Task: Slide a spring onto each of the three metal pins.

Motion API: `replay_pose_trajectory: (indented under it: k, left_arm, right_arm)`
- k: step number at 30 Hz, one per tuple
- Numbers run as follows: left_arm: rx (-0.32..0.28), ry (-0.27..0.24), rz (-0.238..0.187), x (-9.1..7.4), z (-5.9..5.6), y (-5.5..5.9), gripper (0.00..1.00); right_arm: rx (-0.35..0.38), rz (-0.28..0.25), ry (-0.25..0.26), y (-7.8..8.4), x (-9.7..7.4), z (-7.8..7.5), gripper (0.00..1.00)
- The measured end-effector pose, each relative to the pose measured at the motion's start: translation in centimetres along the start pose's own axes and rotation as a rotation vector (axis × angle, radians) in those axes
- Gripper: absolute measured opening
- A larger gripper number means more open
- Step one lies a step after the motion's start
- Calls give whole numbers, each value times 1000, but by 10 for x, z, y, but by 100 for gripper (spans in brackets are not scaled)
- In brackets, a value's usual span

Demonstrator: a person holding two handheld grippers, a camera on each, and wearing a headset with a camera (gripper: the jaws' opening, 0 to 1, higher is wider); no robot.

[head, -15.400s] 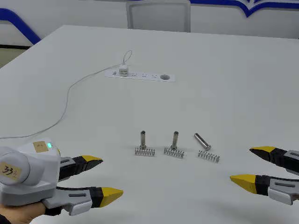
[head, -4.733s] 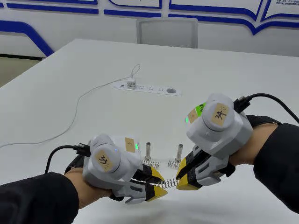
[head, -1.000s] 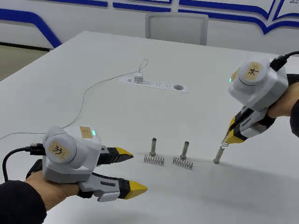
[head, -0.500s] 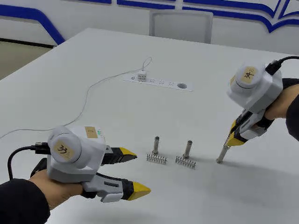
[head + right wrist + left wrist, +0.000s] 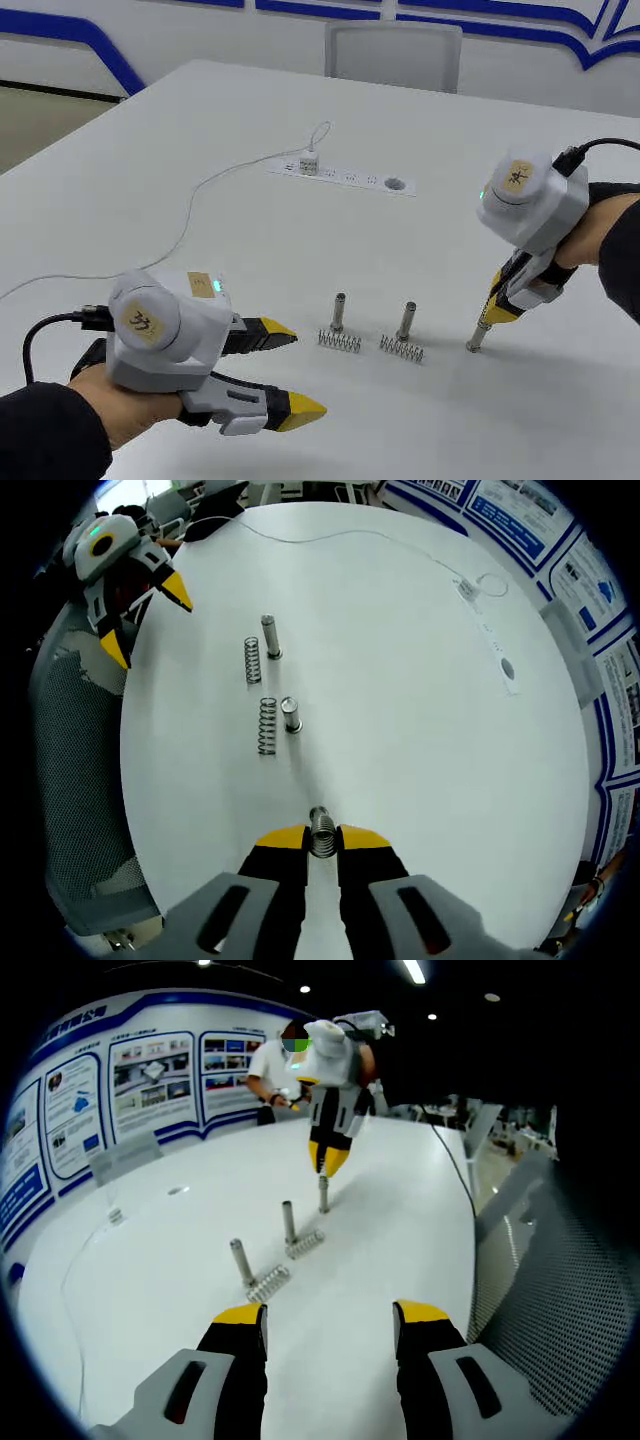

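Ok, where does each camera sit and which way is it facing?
Head view: headset, facing forward-down over the table; left gripper, right gripper, sleeves show.
Left gripper view: on the left gripper, along its open jaws toward the right gripper.
Right gripper view: on the right gripper, down its jaws, shut on a spring over a pin.
Shared: both gripper views show two bare pins beside loose springs.

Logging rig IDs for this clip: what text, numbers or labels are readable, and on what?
"33": handwritten on the round-cap sticker of the left gripper.
The second sticker, on the right gripper holding the spring: handwritten marks, too tilted to read.
The small label on the left gripper's body: too small to read.
The wall posters: print too blurred to read.
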State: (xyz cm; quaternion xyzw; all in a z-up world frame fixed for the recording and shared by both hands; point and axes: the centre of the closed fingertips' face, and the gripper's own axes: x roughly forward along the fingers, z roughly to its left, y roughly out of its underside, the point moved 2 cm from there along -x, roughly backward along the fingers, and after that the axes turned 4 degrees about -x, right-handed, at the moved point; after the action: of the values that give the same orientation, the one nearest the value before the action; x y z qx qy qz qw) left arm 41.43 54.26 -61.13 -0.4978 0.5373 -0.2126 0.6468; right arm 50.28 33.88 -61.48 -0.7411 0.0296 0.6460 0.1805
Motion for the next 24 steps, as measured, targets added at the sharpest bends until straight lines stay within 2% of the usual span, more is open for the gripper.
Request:
replay_pose_trajectory:
  k: [18,24]
  left_arm:
    - [-4,1,6,0,0,1,51]
    - [-4,2,7,1,0,1,51]
  right_arm:
    - [33,54,-28,12,35,2,12]
    - [30,52,-30,12,36,0,12]
